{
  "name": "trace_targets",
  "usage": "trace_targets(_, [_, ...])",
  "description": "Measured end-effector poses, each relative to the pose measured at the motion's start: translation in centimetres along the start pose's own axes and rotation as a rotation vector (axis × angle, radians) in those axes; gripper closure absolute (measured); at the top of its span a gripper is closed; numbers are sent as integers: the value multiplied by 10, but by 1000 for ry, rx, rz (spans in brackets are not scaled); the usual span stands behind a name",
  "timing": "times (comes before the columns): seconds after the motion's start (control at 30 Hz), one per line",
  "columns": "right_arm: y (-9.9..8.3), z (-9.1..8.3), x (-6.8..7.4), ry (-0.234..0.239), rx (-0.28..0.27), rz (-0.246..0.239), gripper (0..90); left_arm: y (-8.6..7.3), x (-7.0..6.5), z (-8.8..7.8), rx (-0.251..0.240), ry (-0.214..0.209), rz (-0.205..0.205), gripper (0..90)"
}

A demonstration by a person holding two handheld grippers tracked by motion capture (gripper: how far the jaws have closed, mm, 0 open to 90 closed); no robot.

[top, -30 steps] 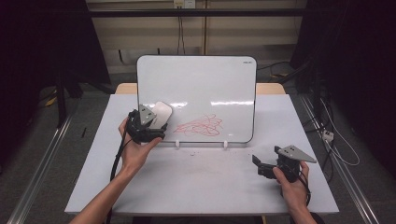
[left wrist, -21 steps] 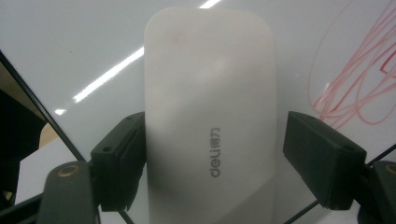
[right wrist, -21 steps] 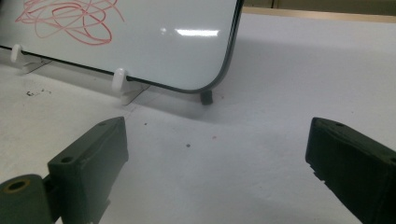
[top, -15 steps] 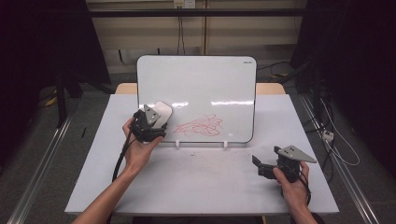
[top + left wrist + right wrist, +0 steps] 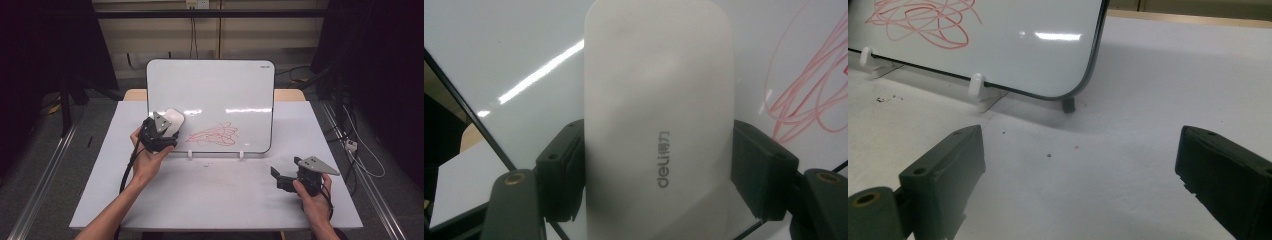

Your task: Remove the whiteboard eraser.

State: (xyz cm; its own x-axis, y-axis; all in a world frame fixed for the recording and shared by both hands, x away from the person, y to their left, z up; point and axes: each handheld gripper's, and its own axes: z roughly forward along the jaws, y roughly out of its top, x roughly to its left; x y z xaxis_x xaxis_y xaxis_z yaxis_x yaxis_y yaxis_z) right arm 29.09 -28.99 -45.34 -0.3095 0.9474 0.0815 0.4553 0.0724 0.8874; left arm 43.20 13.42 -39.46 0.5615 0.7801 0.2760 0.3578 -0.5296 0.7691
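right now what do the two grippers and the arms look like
Both the left gripper and the right gripper are black, blocky tools, each topped by a grey three-cornered plate. Their jaws are thick, dark and square-ended, with brass-coloured pivot pins. A black cable trails from each. The forearms are bare, no sleeves in sight.

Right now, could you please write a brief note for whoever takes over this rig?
Left gripper: jaws have just closed on the white eraser, held against the whiteboard left of the red scribble.
Right gripper: jaws open, nothing between them, resting low over the table at the right.
Done: eraser gripped.
Left: the scribble looks untouched; wiping it off is probably next.
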Motion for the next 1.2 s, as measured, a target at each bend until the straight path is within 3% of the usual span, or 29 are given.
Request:
trace_targets(0.17, [0, 0, 0, 2, -3, -4, 58, -1, 2, 1, -19, -5, -18, 305])
trace_targets(0.37, [0, 0, 0, -3, -5, -2, 58, -1, 10, -1, -29, -72, -80, 305])
trace_targets(0.77, [1, 1, 1, -4, 0, 5, 58, -7, 16, -4, -70, -113, -140, 309])
trace_targets(0.87, [2, 2, 1, -2, 1, 6, 58, -6, 18, -8, -89, -134, -155, 309])
trace_targets(1.0, [1, 1, 0, -3, -1, 5, 58, -3, 25, -22, -148, -148, -195, 309])
trace_targets(1.2, [1, 1, 0, -3, -2, 3, 58, -1, 26, -32, -167, -151, -193, 309])
